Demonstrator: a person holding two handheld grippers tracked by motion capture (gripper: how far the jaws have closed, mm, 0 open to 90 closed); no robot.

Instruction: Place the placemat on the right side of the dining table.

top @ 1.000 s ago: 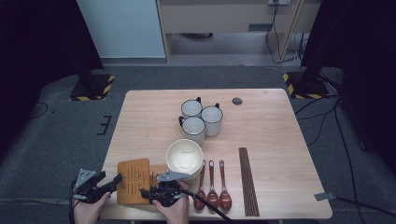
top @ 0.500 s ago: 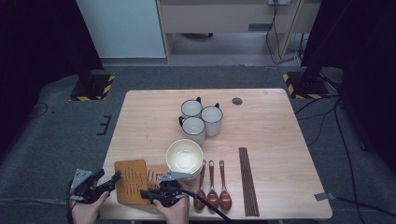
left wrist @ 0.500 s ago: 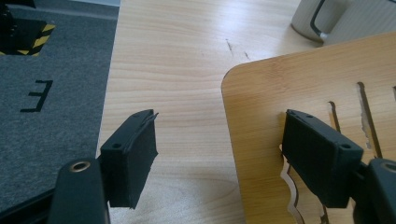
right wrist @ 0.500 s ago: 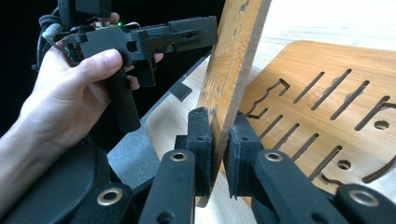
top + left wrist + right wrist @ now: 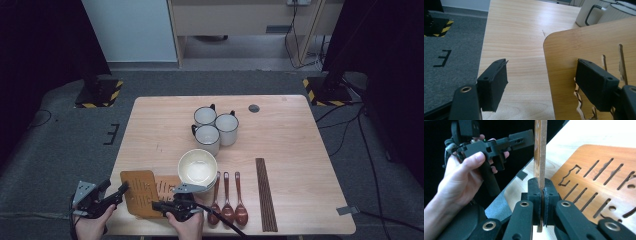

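Right gripper (image 5: 541,202) clamped on top wooden board (image 5: 540,150), jaws just closed tight on its edge.
Left gripper (image 5: 541,85) jaws wide apart, straddling the board's (image 5: 584,50) left edge w/o pressing it. Board sits at near-left table (image 5: 160,130) edge, over a 2nd slotted board (image 5: 604,185), bowl (image 5: 198,166) just beside.

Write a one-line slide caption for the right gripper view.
Right gripper clamps the edge of a slotted wooden board; the left gripper waits open beside it.
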